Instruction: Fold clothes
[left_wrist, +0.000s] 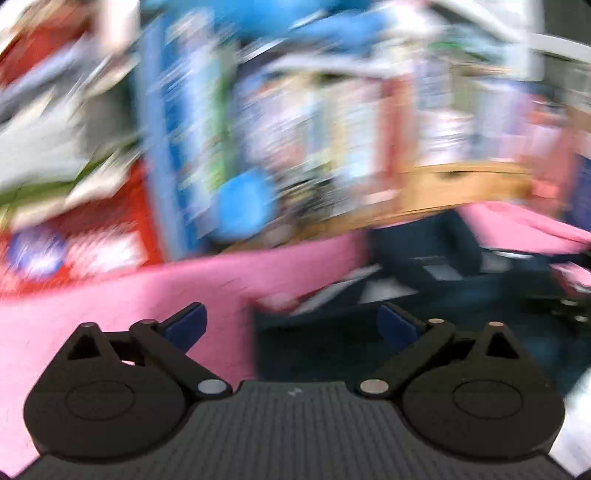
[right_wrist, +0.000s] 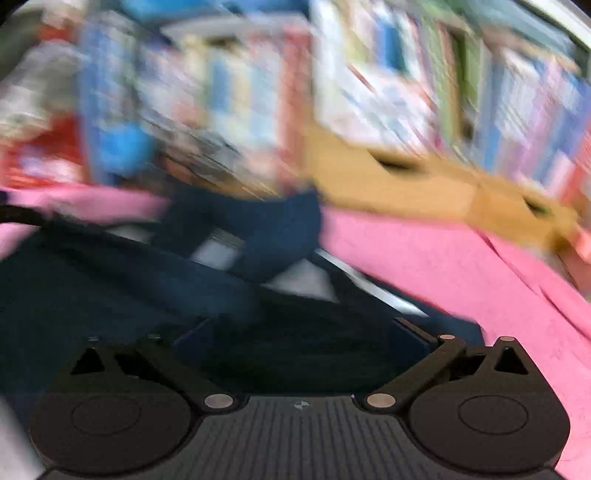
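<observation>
Both views are super blurry. The left gripper (left_wrist: 291, 325) and right gripper (right_wrist: 303, 336) are both spread wide, holding nothing. The dark navy garment (right_wrist: 155, 288) lies on a pink cloth surface (right_wrist: 424, 258), with a wooden box (right_wrist: 388, 177) and blurred colourful shelves (right_wrist: 369, 81) behind.

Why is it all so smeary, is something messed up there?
Nothing looks damaged or spilled. The smear is camera blur. The dark blue garment lies rumpled, not yet folded, on the pink cover. The left tool and right tool are both open above it, holding nothing.
</observation>
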